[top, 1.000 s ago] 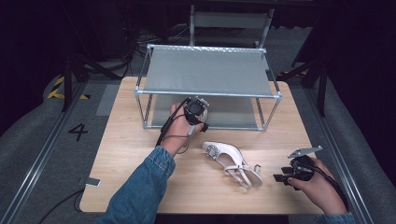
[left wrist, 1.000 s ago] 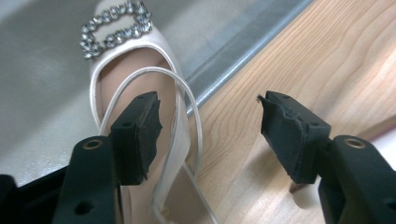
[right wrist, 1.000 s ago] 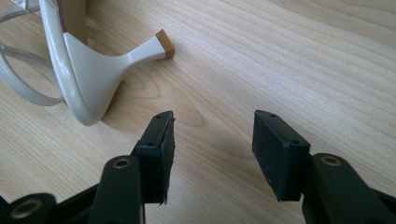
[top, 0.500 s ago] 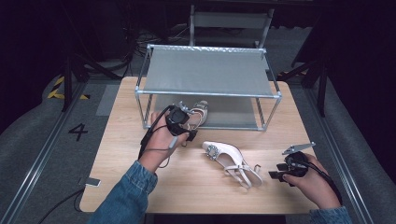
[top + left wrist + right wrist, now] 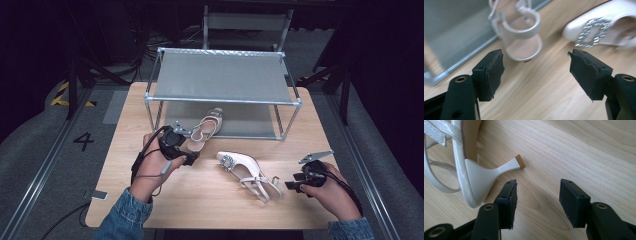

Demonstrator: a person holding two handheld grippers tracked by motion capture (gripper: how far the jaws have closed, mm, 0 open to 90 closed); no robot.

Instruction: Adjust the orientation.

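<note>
**Left shoe released at the rack, second shoe next**

Change since a second ago: my left gripper was up at the rack's lower level with the first shoe. It has now drawn back toward me and sits on the table, jaws wide apart and holding nothing. In the left gripper view the pads frame bare wood, with the shoe's ankle strap just beyond them.

First slingback heel: lies half under the metal shoe rack, toe in on the lower shelf, heel end poking out over the front edge toward the left gripper. Placed, though not tucked fully in, by my reading.

Second slingback heel: on its side on the table, between the two grippers, jewelled buckle toward the rack, straps and heel toward my right hand.

Right gripper: jaws open, empty, just beside that shoe's heel. The right gripper view shows the tan-tipped stiletto lying just ahead of the jaws, untouched.

Judgement: one shoe delivered, one left. The right gripper is set to take the heel or strap next.
</note>
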